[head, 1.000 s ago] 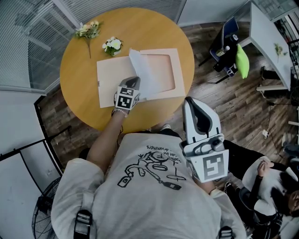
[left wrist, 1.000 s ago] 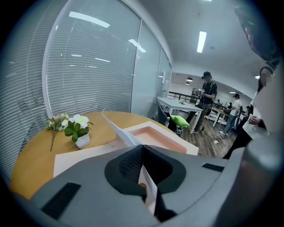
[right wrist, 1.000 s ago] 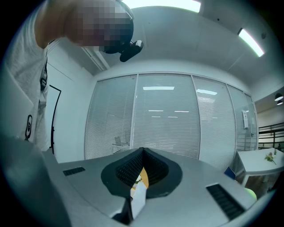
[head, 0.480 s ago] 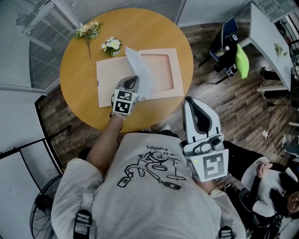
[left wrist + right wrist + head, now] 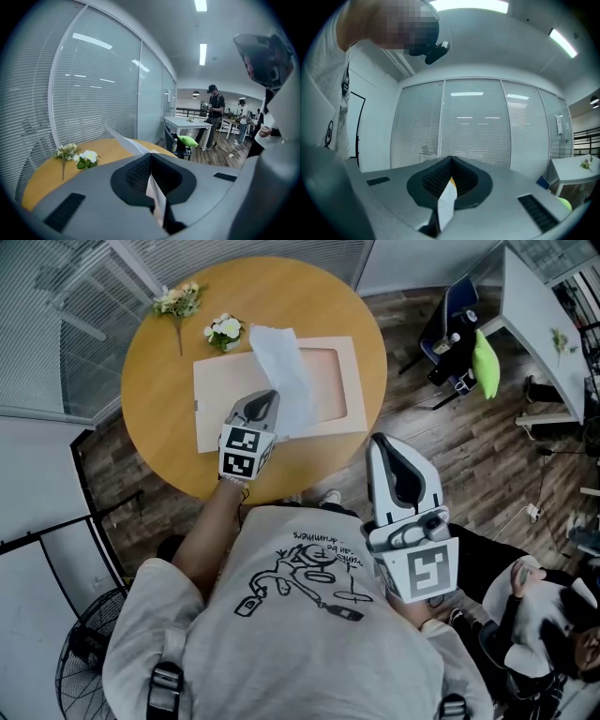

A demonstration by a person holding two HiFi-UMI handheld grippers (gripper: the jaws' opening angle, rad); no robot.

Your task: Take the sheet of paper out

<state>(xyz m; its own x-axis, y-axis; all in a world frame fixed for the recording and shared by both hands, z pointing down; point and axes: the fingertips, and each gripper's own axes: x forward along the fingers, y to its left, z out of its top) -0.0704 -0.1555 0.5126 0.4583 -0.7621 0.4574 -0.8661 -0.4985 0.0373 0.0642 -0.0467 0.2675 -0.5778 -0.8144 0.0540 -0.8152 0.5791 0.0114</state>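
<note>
A beige folder (image 5: 214, 395) lies open on the round wooden table (image 5: 150, 427), showing a pinkish inner panel (image 5: 330, 381). My left gripper (image 5: 266, 397) hovers over the folder's middle, shut on the near edge of a white sheet of paper (image 5: 281, 371). The sheet stands lifted, curling up and away over the folder. In the left gripper view the sheet (image 5: 123, 140) rises leftward from the closed left gripper (image 5: 150, 158). My right gripper (image 5: 384, 444) stays off the table by my torso; in its own view the right gripper (image 5: 450, 161) shows jaws together, pointing at a blinds-covered glass wall.
Two flower sprigs (image 5: 225, 331) (image 5: 176, 301) lie at the table's far left. A chair with a green item (image 5: 483, 362) and a white desk (image 5: 539, 315) stand right. A fan (image 5: 84, 662) sits lower left. A seated person (image 5: 553, 615) is lower right; people stand (image 5: 214, 112) beyond.
My left gripper has risen with the sheet, which has peeled up from the folder and now stands higher and more to the left. The right gripper has stayed put.
</note>
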